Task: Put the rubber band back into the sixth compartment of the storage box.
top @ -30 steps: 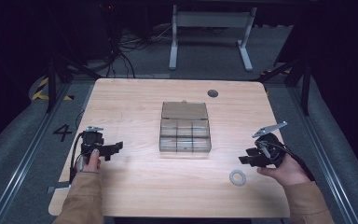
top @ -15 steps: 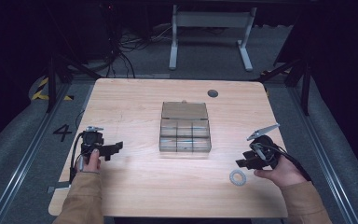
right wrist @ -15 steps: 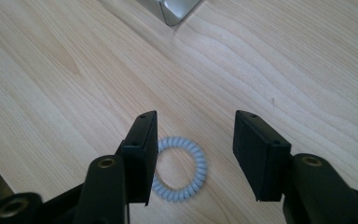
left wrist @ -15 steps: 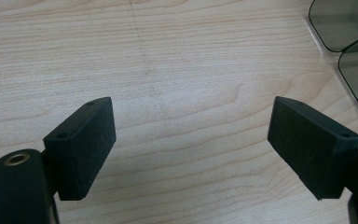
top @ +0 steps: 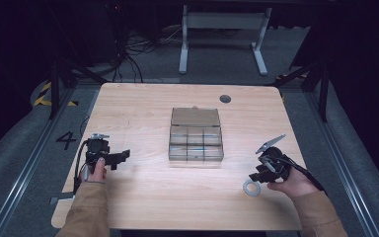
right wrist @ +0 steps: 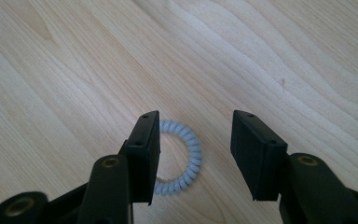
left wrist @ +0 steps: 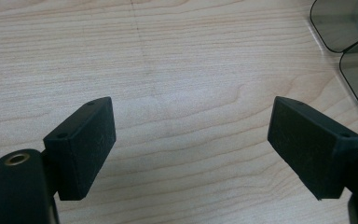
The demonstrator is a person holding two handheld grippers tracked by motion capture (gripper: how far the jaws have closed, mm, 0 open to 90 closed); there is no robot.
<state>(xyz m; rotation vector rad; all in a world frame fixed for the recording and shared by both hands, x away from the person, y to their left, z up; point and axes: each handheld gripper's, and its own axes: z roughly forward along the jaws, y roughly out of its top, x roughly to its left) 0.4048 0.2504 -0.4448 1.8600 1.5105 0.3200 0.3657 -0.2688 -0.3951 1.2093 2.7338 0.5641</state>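
The small white spiral-coil hair ring (right wrist: 181,158) lies flat on the pale wooden table (top: 138,108) near its right front — the right gripper (right wrist: 195,149) poised above, jaws spread, one overlapping its rim — while the left gripper (left wrist: 191,144), jaws wide apart, holds nothing.

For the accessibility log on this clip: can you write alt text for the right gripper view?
The right claw, jaws open, hangs just over a pale coiled hair tie lying flat on the light wooden table. The left jaw covers part of the ring; the right jaw stands clear of it.
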